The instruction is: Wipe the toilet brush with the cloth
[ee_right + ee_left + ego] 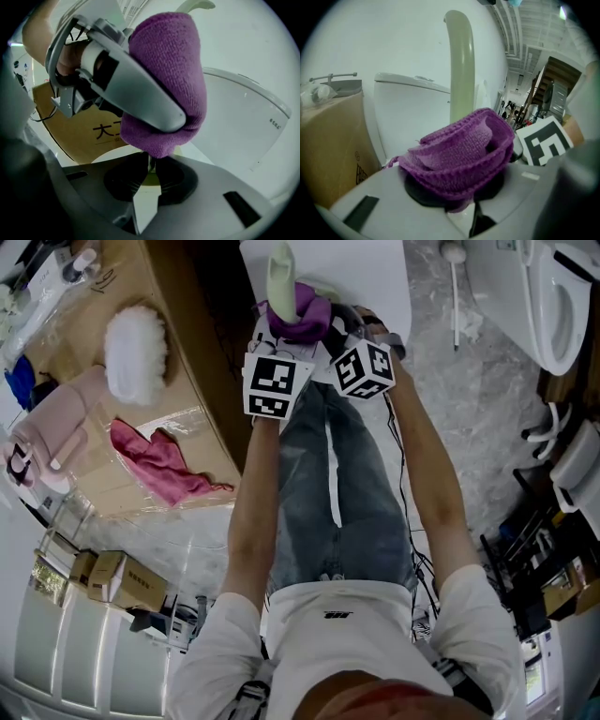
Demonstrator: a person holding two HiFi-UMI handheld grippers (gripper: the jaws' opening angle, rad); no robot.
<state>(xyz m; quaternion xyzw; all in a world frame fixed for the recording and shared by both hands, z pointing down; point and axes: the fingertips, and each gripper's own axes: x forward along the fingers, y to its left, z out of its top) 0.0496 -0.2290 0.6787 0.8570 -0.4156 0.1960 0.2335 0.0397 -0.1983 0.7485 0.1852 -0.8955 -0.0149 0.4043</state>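
Note:
The purple cloth (302, 315) is folded round the pale green toilet brush handle (281, 268), which sticks up above it. My left gripper (281, 334) is shut on the cloth (459, 154), with the handle (459, 65) rising behind the fold. In the right gripper view, one of the left gripper's grey fingers (140, 89) presses the cloth (173, 61) from the side. Just below the cloth, my right gripper (150, 164) is shut on a thin part of the brush handle (150, 164). In the head view, the right gripper (342, 326) sits close beside the left one. The brush head is hidden.
A white toilet (553, 296) stands at the top right, with a second white-handled brush (456, 287) on the marble floor near it. On the left, a cardboard-topped table (202, 381) holds a white fluffy duster (136, 352) and a pink cloth (155, 465). A toilet tank (412, 112) is straight ahead.

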